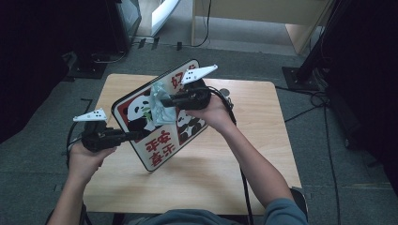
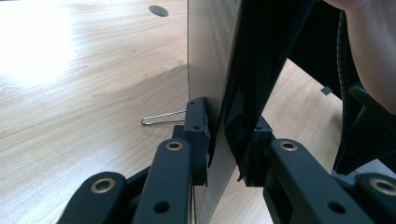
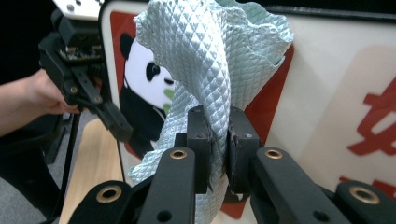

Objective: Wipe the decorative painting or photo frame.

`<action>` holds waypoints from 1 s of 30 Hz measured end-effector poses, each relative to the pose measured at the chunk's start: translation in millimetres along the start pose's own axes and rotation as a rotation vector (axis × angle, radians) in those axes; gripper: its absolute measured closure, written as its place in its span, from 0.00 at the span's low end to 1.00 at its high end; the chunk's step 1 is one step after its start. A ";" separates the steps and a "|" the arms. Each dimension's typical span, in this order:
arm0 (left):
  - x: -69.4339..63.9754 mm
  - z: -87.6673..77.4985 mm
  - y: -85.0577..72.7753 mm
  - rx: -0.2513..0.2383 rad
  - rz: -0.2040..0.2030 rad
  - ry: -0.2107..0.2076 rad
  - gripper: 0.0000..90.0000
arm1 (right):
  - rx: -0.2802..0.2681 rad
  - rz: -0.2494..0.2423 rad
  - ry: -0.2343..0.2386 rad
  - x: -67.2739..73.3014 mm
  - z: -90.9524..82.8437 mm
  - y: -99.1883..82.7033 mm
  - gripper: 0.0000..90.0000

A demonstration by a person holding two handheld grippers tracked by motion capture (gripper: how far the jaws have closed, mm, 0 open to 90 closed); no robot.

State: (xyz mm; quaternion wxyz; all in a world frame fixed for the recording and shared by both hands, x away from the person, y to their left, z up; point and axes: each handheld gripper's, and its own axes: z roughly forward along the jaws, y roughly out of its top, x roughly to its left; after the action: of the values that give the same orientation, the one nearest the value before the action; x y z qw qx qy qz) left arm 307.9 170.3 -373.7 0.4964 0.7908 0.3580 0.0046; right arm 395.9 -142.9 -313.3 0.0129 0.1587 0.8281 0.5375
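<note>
A framed panda picture (image 1: 159, 140) with red characters stands tilted on its lower corner above the wooden table (image 1: 263, 145). My left gripper (image 1: 137, 135) is shut on its left edge; in the left gripper view the board (image 2: 219, 70) runs edge-on between the pads (image 2: 198, 135). My right gripper (image 1: 165, 101) is shut on a pale green quilted cloth (image 1: 159, 108), pressed against the picture's face near the panda. In the right gripper view the cloth (image 3: 210, 60) bunches up between the pads (image 3: 200, 140), with the picture (image 3: 327, 102) behind and the left gripper (image 3: 119, 126) at its edge.
A thin wire clip (image 2: 161, 119) lies on the table behind the board. A small round hole (image 2: 159, 10) sits in the tabletop farther off. Grey carpet surrounds the table, with dark stands (image 1: 305, 70) at the right and wooden furniture (image 1: 263, 18) beyond.
</note>
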 end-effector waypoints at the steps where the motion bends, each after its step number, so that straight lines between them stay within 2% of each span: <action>1: 0.1 0.0 -0.1 -0.001 0.001 -0.001 0.86 | -0.007 0.004 -0.002 -0.9 0.7 0.8 0.92; 17: -0.4 -0.1 -0.5 -0.001 0.004 0.000 0.86 | -0.006 0.049 -0.026 -9.1 6.6 -4.6 0.92; 23: -0.6 -0.2 -0.7 0.000 0.006 -0.001 0.86 | -0.013 0.042 -0.039 -10.1 7.0 -9.9 0.91; 30: -0.9 -0.4 -0.9 0.002 0.009 -0.001 0.86 | -0.001 0.058 -0.041 -10.8 7.4 -16.5 0.91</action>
State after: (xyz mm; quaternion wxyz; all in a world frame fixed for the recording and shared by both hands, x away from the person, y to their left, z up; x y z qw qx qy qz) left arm 306.6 170.4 -373.8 0.4958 0.7930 0.3541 0.0062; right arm 403.5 -145.4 -332.7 0.0143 0.1934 0.8225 0.5346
